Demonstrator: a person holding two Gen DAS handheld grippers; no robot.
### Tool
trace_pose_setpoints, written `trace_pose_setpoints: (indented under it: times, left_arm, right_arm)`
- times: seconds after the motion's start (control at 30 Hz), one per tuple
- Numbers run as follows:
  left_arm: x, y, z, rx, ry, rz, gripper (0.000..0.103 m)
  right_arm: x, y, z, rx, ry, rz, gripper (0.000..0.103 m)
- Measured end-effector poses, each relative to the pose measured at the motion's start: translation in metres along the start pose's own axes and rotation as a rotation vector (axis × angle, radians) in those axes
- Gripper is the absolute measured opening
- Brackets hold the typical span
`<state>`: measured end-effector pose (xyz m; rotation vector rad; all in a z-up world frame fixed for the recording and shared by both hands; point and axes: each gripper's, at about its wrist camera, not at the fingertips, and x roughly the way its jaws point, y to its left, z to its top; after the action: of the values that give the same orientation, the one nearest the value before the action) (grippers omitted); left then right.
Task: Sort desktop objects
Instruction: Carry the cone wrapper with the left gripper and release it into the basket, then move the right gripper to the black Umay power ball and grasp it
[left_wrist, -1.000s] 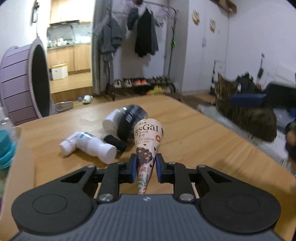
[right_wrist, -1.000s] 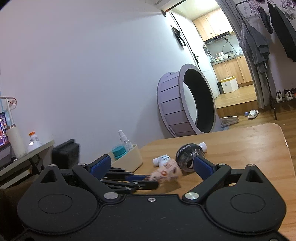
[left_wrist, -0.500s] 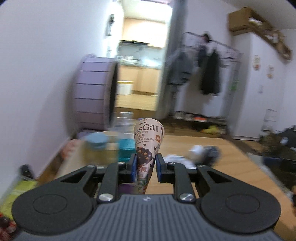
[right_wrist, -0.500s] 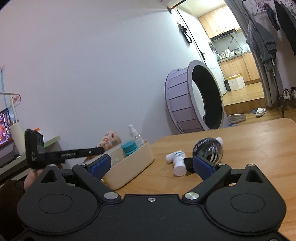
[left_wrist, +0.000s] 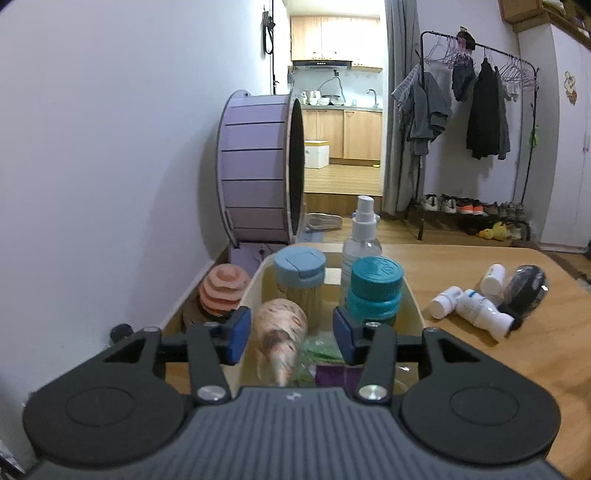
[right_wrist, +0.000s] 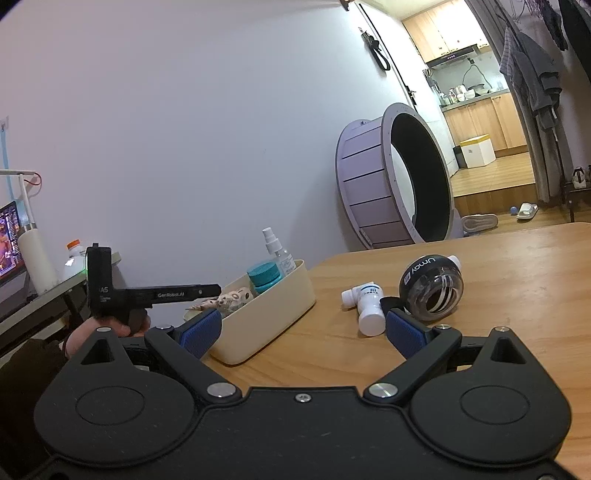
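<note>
The step in hand is the drop: the left gripper (left_wrist: 290, 338) hangs over the near end of the cream bin (right_wrist: 280, 314), its jaws opening, and the wrapped ice-cream cone (left_wrist: 280, 332) sits between the pads, blurred and apparently clear of both, tipping point-down into the bin. Next, I judge, the left gripper should lift clear of the bin, and another item can be fetched. The right gripper (right_wrist: 303, 332) is low over the table (right_wrist: 517, 295), jaws wide and empty, aimed between the bin and the loose things. Inside the bin, beyond the cone, stand a teal-capped jar (left_wrist: 375, 291), a blue-lidded jar (left_wrist: 300, 280) and a clear spray bottle (left_wrist: 362, 232); something green and purple lies at the bottom. Right of the bin, unsorted, lie white bottles (right_wrist: 367, 306) and a black wrist-ball (right_wrist: 430, 291).
</note>
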<state>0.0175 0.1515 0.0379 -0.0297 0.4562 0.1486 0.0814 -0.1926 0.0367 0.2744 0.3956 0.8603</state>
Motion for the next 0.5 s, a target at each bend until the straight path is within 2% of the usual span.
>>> trace_pose_setpoints:
  times: [0.2,0.33,0.5]
  left_arm:
    - [-0.016,-0.013,0.0,-0.031,-0.017,-0.095,0.052]
    - [-0.026,-0.041,-0.001,-0.015,-0.021,-0.198,0.053]
    - [-0.024,-0.078,-0.005,-0.014,-0.001,-0.309,0.057]
  right_arm:
    - [-0.003,-0.003,0.004,0.003,-0.017,-0.015,0.096]
    - [-0.004,-0.007,0.008,0.004,-0.027,-0.045,0.096]
    - [-0.003,-0.02,0.014,-0.002,-0.034,-0.123,0.096]
